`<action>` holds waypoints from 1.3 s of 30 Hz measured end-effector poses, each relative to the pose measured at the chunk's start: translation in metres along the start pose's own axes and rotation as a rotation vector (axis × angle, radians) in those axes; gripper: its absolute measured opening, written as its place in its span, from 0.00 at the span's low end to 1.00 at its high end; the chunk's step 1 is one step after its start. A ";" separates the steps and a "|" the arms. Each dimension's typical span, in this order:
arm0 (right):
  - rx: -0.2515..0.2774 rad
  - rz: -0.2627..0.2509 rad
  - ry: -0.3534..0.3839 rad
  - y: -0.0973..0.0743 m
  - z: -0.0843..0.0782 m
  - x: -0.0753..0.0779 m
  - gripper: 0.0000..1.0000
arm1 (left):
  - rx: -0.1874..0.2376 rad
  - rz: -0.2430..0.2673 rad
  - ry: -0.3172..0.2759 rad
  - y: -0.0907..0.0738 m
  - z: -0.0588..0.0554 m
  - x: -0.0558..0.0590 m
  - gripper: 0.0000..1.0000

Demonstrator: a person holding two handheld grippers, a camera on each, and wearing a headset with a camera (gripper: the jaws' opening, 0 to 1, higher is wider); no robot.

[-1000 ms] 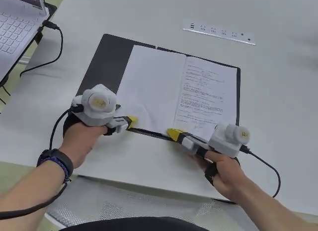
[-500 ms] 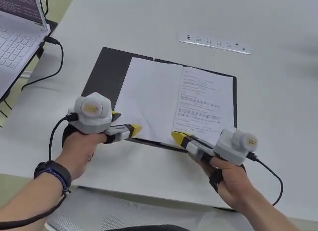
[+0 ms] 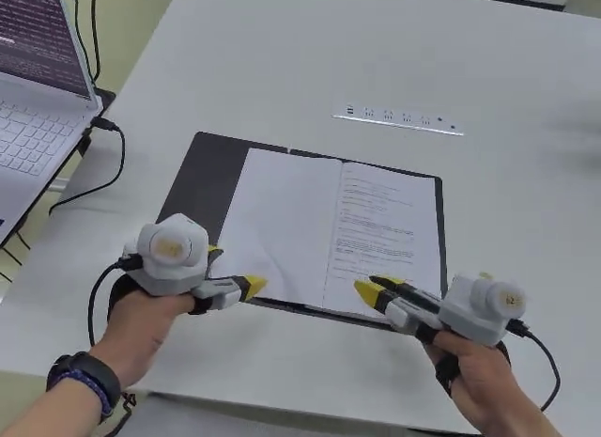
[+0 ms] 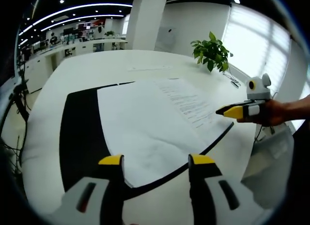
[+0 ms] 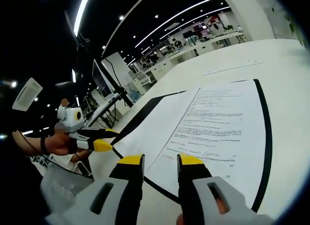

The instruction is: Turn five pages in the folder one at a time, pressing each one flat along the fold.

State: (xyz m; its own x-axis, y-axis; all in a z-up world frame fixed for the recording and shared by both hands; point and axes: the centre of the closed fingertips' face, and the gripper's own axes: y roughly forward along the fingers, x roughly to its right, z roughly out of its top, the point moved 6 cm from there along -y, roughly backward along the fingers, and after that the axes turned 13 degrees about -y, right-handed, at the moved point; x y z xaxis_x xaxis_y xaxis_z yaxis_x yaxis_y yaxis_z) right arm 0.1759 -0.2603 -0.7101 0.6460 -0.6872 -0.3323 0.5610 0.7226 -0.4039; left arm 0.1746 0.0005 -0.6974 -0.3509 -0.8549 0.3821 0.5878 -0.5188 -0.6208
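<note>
The folder (image 3: 208,179) is laid open on the white table (image 3: 282,61), blank page (image 3: 282,221) left, printed page (image 3: 385,221) right. At its near edge the left gripper (image 3: 249,287) is held with jaws parted wide and empty, and the right gripper (image 3: 368,291) with jaws narrowly parted, nothing gripped

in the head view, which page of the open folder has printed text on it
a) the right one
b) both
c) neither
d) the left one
a: the right page carries lines of print, while the left page of the folder lies blank side up.
</note>
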 end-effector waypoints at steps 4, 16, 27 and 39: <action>-0.014 -0.018 -0.032 -0.011 0.004 0.006 0.31 | 0.010 0.004 0.020 -0.004 0.003 -0.002 0.53; -0.014 -0.065 -0.094 -0.042 0.011 0.018 0.39 | 0.006 0.015 0.087 -0.023 0.006 0.001 0.56; -0.082 -0.055 -0.185 -0.067 0.001 0.014 0.46 | 0.018 0.030 0.130 -0.048 0.011 0.003 0.59; -0.112 -0.090 -0.240 -0.108 -0.005 0.013 0.50 | 0.039 0.067 0.122 -0.076 -0.004 0.009 0.60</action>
State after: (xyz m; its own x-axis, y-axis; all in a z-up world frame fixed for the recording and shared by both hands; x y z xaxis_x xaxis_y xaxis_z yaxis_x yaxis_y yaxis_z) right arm 0.1216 -0.3479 -0.6750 0.7076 -0.7016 -0.0845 0.5697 0.6372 -0.5190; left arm 0.1238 0.0322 -0.6501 -0.3947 -0.8833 0.2529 0.6403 -0.4618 -0.6138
